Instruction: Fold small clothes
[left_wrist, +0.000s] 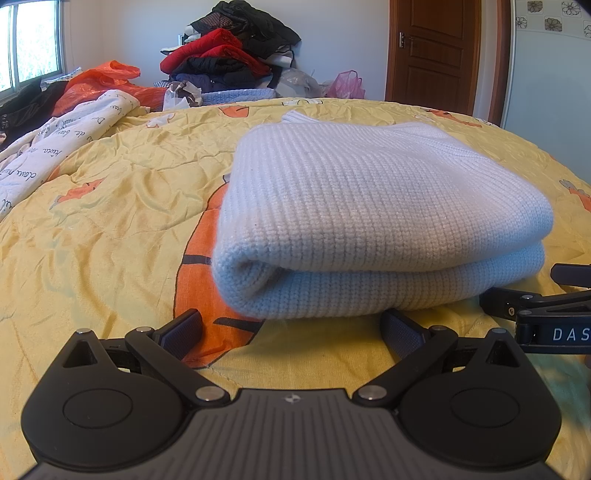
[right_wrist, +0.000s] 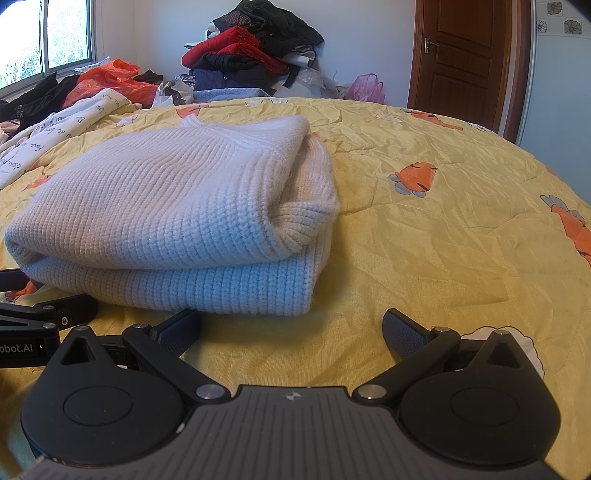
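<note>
Folded pale-blue ribbed knit sweater (left_wrist: 384, 221) flat on yellow carrot-print quilt (left_wrist: 110, 229), mid-bed, just ahead of both tools; left gripper (left_wrist: 291, 326) jaws wide, empty, near the fold edge; right gripper (right_wrist: 291, 326) jaws wide, empty, fingers just short of the sweater's near right corner; pink plastic bag (right_wrist: 364, 86) beyond the bed, contents not discernible; heap of red and black clothes (right_wrist: 255, 48) behind, partly cut off; open quilt right of sweater.

A bed (left_wrist: 110, 229) with a yellow carrot-print quilt carries a folded white sweater (left_wrist: 369, 206) and a lettered cloth (left_wrist: 55, 144).
</note>
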